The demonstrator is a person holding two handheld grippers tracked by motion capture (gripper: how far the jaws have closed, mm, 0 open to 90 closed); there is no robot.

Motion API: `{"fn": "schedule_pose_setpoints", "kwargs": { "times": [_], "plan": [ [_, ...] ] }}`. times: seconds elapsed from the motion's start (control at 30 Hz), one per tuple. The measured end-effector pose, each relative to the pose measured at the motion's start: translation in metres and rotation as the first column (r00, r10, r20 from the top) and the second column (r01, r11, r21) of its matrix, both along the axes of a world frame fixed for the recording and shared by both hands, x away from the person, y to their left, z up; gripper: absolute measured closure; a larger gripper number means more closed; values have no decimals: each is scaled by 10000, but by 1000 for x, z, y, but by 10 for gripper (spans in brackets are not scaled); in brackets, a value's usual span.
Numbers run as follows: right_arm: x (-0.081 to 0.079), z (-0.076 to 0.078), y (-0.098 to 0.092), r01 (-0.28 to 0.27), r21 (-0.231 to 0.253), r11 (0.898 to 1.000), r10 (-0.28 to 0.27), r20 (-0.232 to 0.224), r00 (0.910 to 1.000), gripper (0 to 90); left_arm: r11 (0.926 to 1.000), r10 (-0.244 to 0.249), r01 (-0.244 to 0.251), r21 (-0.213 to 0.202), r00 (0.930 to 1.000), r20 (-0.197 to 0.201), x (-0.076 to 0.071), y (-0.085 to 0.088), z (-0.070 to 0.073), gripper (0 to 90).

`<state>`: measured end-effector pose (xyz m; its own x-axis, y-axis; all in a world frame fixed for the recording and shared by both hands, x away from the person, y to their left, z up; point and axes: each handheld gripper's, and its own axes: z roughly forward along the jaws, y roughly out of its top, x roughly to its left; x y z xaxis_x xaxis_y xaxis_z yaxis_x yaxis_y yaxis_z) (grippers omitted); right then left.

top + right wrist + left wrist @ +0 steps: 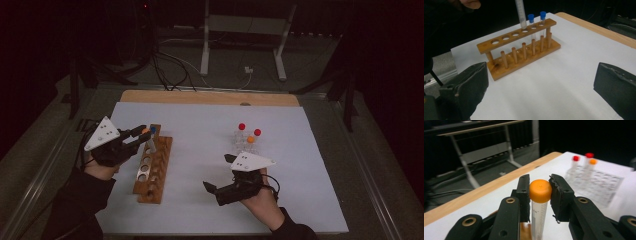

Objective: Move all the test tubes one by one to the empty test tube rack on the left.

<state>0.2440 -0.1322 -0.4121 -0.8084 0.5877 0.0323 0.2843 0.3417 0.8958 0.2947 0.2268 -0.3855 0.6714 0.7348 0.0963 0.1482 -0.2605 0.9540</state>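
1. A clear plastic rack (246, 142) stands on the right part of the white worktop (200, 125), holding two red-capped tubes (242, 126) and one capped orange.
2. Beyond the worktop's wooden edge, a grey metal frame (245, 30) stands on the floor among dark cables (165, 70).

High view overlooks the table (210, 200); gripper views look along it, close.

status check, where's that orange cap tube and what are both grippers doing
Left gripper shut on orange-capped tube, tip at wooden rack hole. Right gripper open, empty. Two blue-capped tubes beside target hole.
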Motion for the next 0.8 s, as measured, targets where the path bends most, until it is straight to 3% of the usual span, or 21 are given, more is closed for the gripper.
{"fn": "schedule_pose_setpoints", "kwargs": {
  "times": [0.3, 0.47, 0.8],
  "plan": [
    [0, -1, 1, -5, -127, 9999, 6, 33, 10000, 0, 9977, 675, -672, 90, 9971, -351, 12, 9, -17, 718],
    [-1, 0, 0, 26, -83, 10000, -26, 34, 10000, 0, 9974, 724, -725, 12, 9943, -785, 16, 12, -30, 718],
    [-1, 0, -1, 49, -85, 10000, -49, 14, 10000, 0, 9974, 682, -641, 326, 9875, -1423, 18, 9, -50, 717]
  ]
}}
